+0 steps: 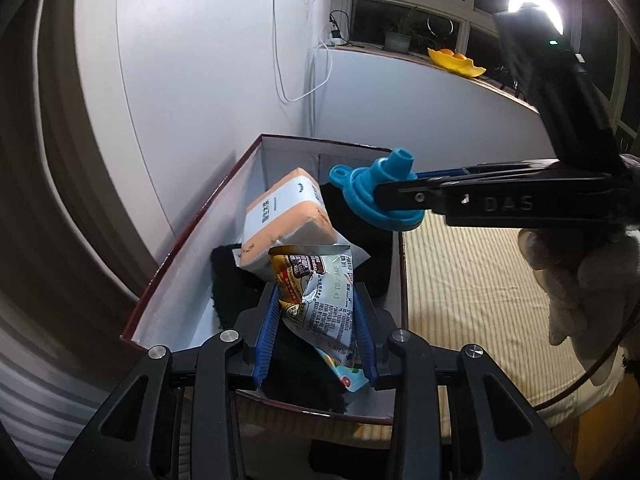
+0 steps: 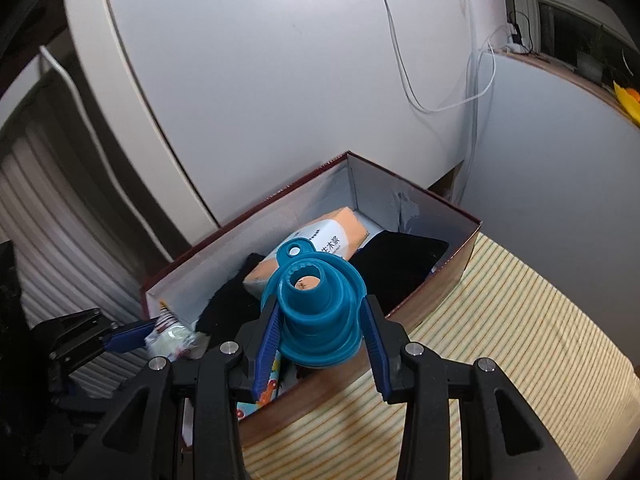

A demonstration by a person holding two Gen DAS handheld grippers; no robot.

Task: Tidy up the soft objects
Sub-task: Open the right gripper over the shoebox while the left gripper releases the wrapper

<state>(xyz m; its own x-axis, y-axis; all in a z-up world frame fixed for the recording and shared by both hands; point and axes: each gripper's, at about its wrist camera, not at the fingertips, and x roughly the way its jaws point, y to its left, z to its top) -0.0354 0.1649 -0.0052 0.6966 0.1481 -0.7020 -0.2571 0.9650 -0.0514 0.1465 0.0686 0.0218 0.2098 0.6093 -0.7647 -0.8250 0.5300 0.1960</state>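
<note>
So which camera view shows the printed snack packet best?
The left wrist view. There the snack packet stands large between the left gripper jaws, above the box, with its print facing the camera. The right wrist view shows only a small crumpled part at the left edge.

The black cloth [image 1: 360, 236] in the open box [image 1: 192, 236] is mostly hidden under the tissue pack [image 1: 286, 216] and snack packet [image 1: 320, 300], its shape unreadable. The packet's small print is too fine to read. The yellow dish [image 2: 628, 102] is cut off at the right wrist view's edge.
</note>
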